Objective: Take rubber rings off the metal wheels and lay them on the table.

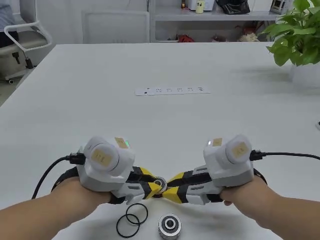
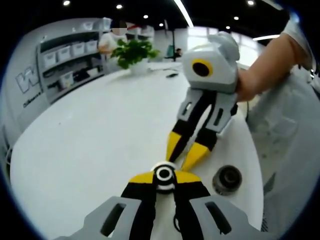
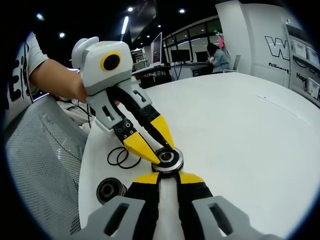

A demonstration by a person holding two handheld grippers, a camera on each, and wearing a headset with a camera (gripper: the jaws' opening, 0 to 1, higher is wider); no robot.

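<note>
Two loose rings (image 1: 132, 220) and a spare wheel (image 1: 170, 225) lie on the table (image 1: 100, 100), just nearer than the held wheel (image 1: 160, 184). Left gripper (image 2: 164, 176) jaws clamp that wheel steady. Right gripper (image 3: 167, 178) jaws are closed at its rim, apparently nipping its ring (image 3: 179, 161) to peel it. Beyond the wheel the table is open up to the power strip (image 1: 172, 90).

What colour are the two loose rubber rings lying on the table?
Black; the thin round rubber rings show best in the head view.

white table (image 1: 150, 65), power strip (image 1: 172, 90), potted plant (image 1: 295, 35), office chair (image 1: 20, 40), shelves behind (image 1: 215, 15), ceiling spotlights (image 2: 119, 6)
</note>
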